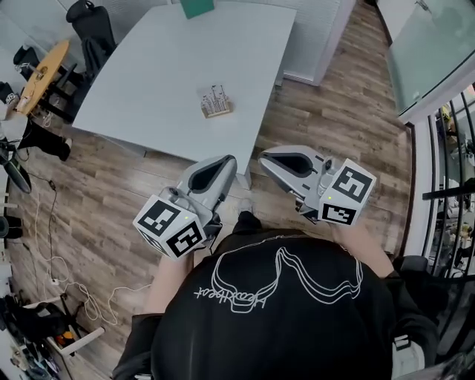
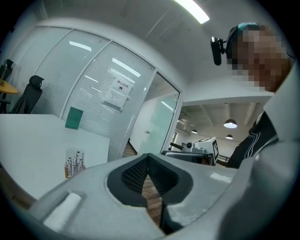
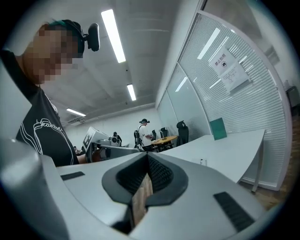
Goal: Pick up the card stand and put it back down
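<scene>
The card stand [image 1: 214, 102], a small wooden block holding a printed card, stands upright on the white table [image 1: 148, 82] near its front right edge. It also shows at the left of the left gripper view as the card stand [image 2: 74, 162]. My left gripper [image 1: 229, 160] and right gripper [image 1: 264, 155] hang side by side close to my chest, over the wooden floor just short of the table's front edge. Both point roughly level toward the table. The left gripper [image 2: 148, 156] is shut with nothing in it. The right gripper [image 3: 147, 157] is likewise shut and empty.
A green board [image 1: 197, 7] sits at the table's far edge. Black office chairs [image 1: 90, 26] and a round wooden table [image 1: 42, 72] stand at the left, with cables [image 1: 52, 245] on the floor. A glass wall [image 1: 438, 52] runs along the right. People [image 3: 143, 132] stand far off.
</scene>
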A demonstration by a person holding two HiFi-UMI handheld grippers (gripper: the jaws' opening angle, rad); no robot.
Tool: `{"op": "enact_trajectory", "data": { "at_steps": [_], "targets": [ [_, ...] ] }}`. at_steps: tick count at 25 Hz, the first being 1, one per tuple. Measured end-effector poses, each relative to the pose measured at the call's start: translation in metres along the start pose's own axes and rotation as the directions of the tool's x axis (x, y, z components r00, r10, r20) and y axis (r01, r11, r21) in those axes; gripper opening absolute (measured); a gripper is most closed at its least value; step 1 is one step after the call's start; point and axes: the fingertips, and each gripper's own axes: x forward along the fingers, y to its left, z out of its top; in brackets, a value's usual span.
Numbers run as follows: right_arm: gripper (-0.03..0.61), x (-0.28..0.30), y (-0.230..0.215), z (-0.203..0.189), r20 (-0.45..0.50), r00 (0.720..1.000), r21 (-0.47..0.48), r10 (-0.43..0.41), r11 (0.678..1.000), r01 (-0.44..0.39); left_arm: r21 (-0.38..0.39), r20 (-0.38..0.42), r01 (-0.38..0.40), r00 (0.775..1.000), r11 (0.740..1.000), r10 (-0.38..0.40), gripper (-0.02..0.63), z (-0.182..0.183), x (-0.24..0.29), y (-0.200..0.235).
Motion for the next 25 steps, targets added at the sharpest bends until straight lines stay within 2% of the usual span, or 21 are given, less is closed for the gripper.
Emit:
{"op": "enact_trajectory", "data": {
  "at_steps": [10,16,20,25],
  "targets": [
    [0.008,-0.027,0.032,0.003,0.024,1.000,0.005,0.000,1.000,0.000,0.069,-0.008,0.043,0.999,0.997,-0.042,0.014,-0.004,-0.014,-0.052],
    [0.008,-0.032,0.038,0.009,0.025,1.000,-0.007,0.008,1.000,-0.008,0.071,-0.001,0.042,0.999,0.997,-0.042,0.014,0.001,-0.015,-0.060],
    [0.008,-0.035,0.041,0.012,0.030,0.999,-0.011,0.010,1.000,-0.010,0.100,0.011,0.051,0.999,0.994,-0.052,0.014,0.005,-0.016,-0.068],
    [0.008,-0.042,0.043,0.008,0.033,0.999,-0.010,0.012,1.000,-0.012,0.091,0.014,0.039,0.999,0.995,-0.040,0.014,-0.001,-0.015,-0.071]
  ]
}}
